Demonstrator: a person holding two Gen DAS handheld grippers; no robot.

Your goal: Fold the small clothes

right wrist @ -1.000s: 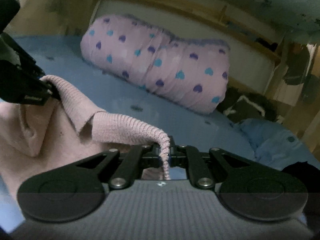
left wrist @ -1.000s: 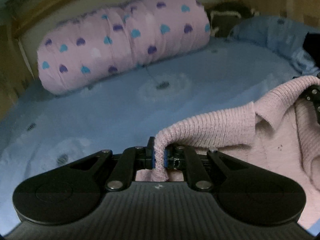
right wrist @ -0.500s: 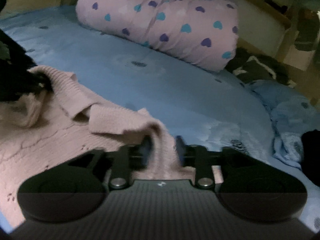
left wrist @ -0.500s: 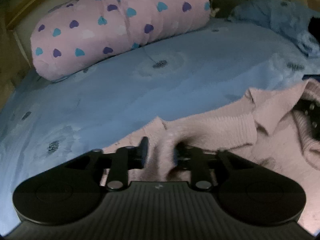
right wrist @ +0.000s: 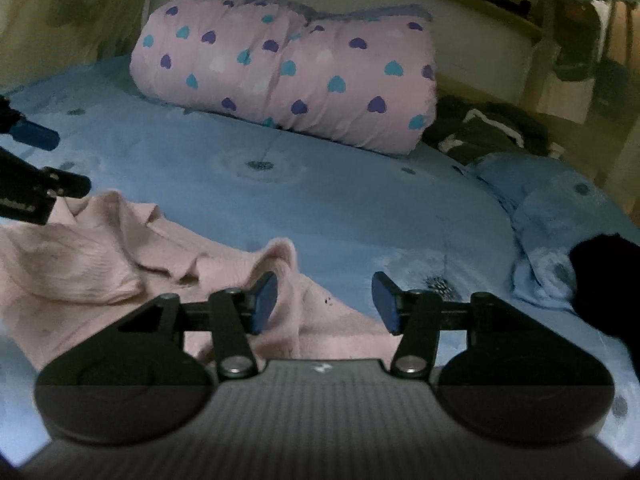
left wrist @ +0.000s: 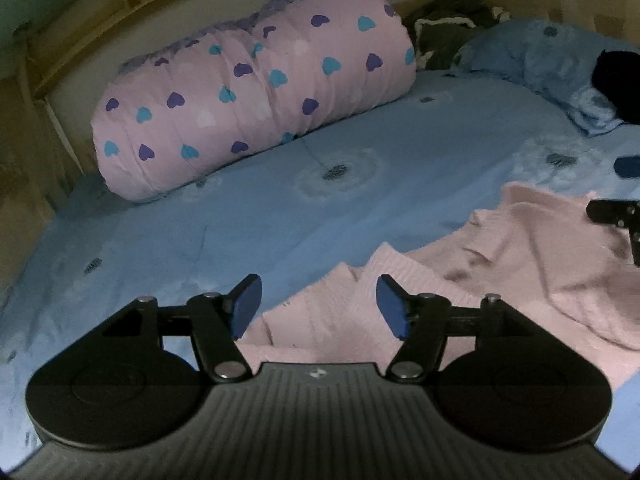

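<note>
A small pink knit sweater (left wrist: 520, 264) lies loosely folded on the blue bedsheet (left wrist: 280, 216); it also shows in the right wrist view (right wrist: 100, 256). My left gripper (left wrist: 318, 306) is open and empty, jaws wide apart just above the sweater's near left edge. My right gripper (right wrist: 324, 302) is open and empty over the sweater's right edge. Each gripper's fingers show at the edge of the other's view: the right one (left wrist: 616, 216), the left one (right wrist: 36, 192).
A rolled pink duvet with hearts (left wrist: 256, 92) lies along the headboard, also in the right wrist view (right wrist: 292, 76). A blue pillow (left wrist: 560, 60) with a black item (left wrist: 620, 80) and dark clothes (right wrist: 484, 128) sit at the right.
Both grippers lowered the held sweater edge onto the garment, opened and let go. They have pulled back slightly, and the sweater now rests on the bed.
</note>
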